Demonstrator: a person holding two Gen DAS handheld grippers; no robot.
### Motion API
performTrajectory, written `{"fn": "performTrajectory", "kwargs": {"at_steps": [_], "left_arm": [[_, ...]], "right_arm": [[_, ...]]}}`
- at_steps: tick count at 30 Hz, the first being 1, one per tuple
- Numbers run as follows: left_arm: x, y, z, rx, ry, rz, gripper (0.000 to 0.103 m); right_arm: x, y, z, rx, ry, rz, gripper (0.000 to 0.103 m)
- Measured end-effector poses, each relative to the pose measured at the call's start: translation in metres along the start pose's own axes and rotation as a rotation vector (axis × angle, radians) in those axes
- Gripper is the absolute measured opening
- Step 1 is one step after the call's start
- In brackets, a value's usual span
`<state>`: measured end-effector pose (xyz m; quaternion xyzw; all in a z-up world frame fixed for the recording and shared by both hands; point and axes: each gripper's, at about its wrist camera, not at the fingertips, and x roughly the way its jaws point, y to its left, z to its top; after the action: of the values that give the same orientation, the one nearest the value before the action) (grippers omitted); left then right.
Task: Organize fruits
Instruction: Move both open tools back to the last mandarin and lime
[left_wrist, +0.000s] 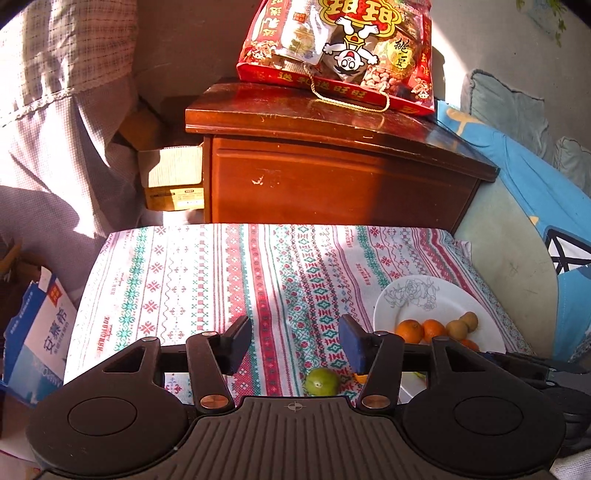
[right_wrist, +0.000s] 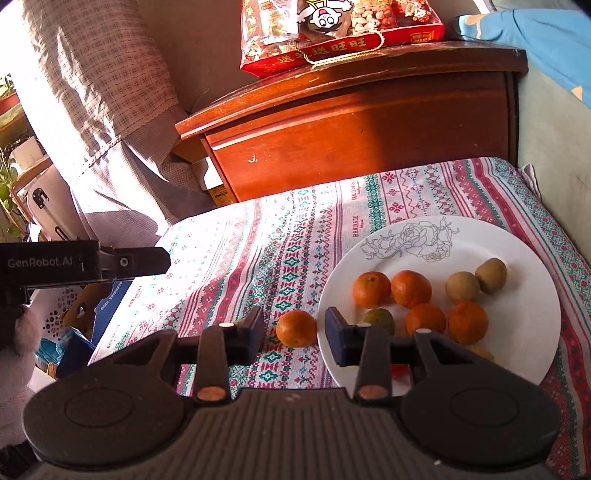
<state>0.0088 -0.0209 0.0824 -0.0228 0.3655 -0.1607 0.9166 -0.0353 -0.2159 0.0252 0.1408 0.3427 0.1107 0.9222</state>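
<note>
Right tongs apart over plate rim; orange between, cabinet behind.

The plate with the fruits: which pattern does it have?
White plate with a grey line-drawn rose near its far rim; the right wrist view shows it best.

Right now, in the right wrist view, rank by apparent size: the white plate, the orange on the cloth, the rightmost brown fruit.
1. White plate
2. Orange on the cloth, though nearer the camera
3. Rightmost brown fruit

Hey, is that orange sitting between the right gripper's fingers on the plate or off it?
Off. The orange lies on the tablecloth, just left of the plate rim.
</note>
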Motion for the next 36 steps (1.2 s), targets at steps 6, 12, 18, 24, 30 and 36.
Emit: {"fn": "performTrajectory", "kwargs": {"at_steps": [6,12,18,24,30,36], "left_arm": [[-0.002,0.006,0.001,-0.035,0.005,-0.024,0.051],[0.002,0.014,-0.001,-0.052,0.025,0.0,0.051],[0.005,0.019,-0.004,-0.066,0.05,0.0,0.051],[0.008,0.02,-0.006,-0.066,0.06,0.004,0.052],[0.009,0.021,-0.007,-0.064,0.064,0.009,0.052],[0.011,0.024,-0.009,-0.062,0.07,0.018,0.052]], "right_arm": [[0.016,0.012,-0.004,-0.056,0.01,0.007,0.038],[0.031,0.016,-0.006,-0.122,0.013,-0.037,0.038],[0.041,0.018,-0.009,-0.159,0.023,-0.044,0.034],[0.045,0.024,-0.012,-0.201,0.033,-0.048,0.03],[0.046,0.025,-0.012,-0.196,0.033,-0.049,0.031],[0.046,0.026,-0.012,-0.192,0.046,-0.037,0.031]]}}
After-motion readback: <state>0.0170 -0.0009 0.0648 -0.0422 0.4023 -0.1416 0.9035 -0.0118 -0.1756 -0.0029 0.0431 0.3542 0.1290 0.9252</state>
